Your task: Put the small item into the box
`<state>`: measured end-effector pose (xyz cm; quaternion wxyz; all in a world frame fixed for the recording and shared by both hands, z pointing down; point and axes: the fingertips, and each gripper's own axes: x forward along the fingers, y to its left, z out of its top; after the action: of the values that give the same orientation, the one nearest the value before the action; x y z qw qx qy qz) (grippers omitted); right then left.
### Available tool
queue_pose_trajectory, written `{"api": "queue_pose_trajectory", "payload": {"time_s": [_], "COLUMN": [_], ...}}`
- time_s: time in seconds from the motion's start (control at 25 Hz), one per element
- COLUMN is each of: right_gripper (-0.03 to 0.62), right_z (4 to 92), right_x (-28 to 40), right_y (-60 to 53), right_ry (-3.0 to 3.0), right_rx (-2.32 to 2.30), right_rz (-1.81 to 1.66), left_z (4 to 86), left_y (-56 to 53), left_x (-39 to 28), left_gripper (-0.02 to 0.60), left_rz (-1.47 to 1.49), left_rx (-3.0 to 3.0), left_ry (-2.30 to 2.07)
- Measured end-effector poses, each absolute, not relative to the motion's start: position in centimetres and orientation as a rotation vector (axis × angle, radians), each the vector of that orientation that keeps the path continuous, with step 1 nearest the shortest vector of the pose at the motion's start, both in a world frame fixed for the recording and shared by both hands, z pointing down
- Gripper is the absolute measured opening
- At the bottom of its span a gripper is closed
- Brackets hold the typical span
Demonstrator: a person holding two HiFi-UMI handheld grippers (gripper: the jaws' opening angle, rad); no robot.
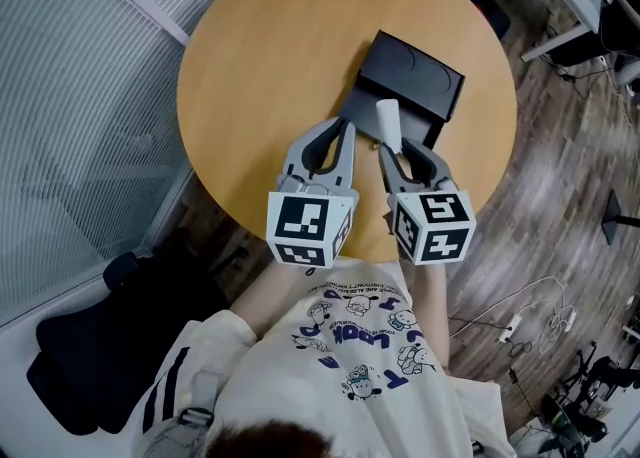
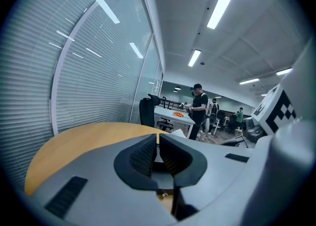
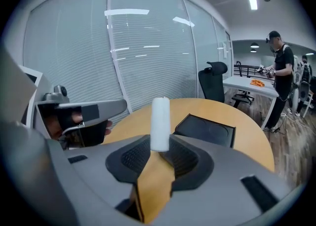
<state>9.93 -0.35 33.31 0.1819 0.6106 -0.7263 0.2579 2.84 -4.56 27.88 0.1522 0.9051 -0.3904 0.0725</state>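
Observation:
A small white cylinder [image 1: 388, 117] stands upright in my right gripper [image 1: 391, 146], which is shut on its lower end; in the right gripper view the cylinder [image 3: 160, 121] rises from between the jaw tips of that gripper [image 3: 160, 147], above the table. The black box [image 1: 412, 72] lies on the round wooden table [image 1: 270, 56] just beyond both grippers, and its black box top [image 3: 206, 130] shows a round moulded mark. My left gripper [image 1: 346, 127] hovers at the box's near left edge, and that gripper [image 2: 157, 140] has its jaws drawn together to a thin slit. What is in the slit is hidden.
A glass wall with blinds [image 1: 70, 96] curves along the table's left side. A black office chair [image 1: 90, 346] sits near the person's left. Cables [image 1: 520, 321] lie on the wood floor at the right. Another chair [image 3: 213, 84], desks and standing people [image 3: 280, 72] are beyond the table.

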Motion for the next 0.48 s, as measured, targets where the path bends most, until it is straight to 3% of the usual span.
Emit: {"api": "queue_pose_trajectory", "payload": {"time_s": [0.48], "right_gripper": [0.133], "right_z": [29.9], "right_x": [10.7], "right_y": [0.3], "right_ry": [-2.057], "right_rx": [2.002], "right_rz": [0.578], "left_z": [25.9], "left_y": [-3.6], "left_x": [3.2], "left_gripper": [0.029], "left_rz": [0.204], "left_rx": [2.712], "left_ry": [-1.141]}}
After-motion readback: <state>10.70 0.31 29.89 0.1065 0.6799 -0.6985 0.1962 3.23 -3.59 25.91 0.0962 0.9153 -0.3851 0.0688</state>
